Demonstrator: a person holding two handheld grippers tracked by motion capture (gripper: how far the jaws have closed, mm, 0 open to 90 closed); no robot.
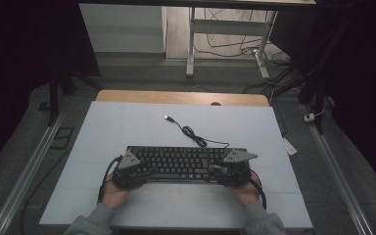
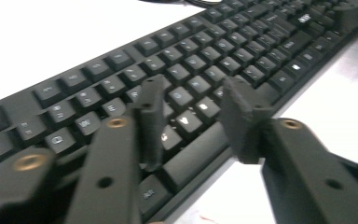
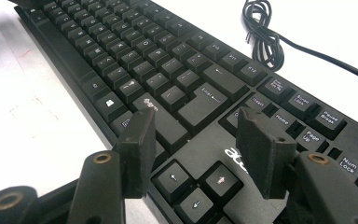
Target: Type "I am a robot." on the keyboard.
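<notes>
Jaws of both grippers, left gripper (image 1: 136, 172) & right gripper (image 1: 225, 172), gape empty over keyboard (image 1: 181, 161) at table's near edge; closing here likely mashes keys w/o grabbing the body.

- Keyboard (image 1: 181, 161): black body, black keys with white legends.
- Keyboard cable (image 1: 191, 132): black, with a silver plug.
- Left gripper (image 1: 136, 172) and right gripper (image 1: 223, 171): black, each topped by a grey three-cornered plate.
- Bench (image 1: 127, 127): pale bluish-white top with a tan wooden far edge.
- Sleeves (image 1: 90, 223): grey.
</notes>
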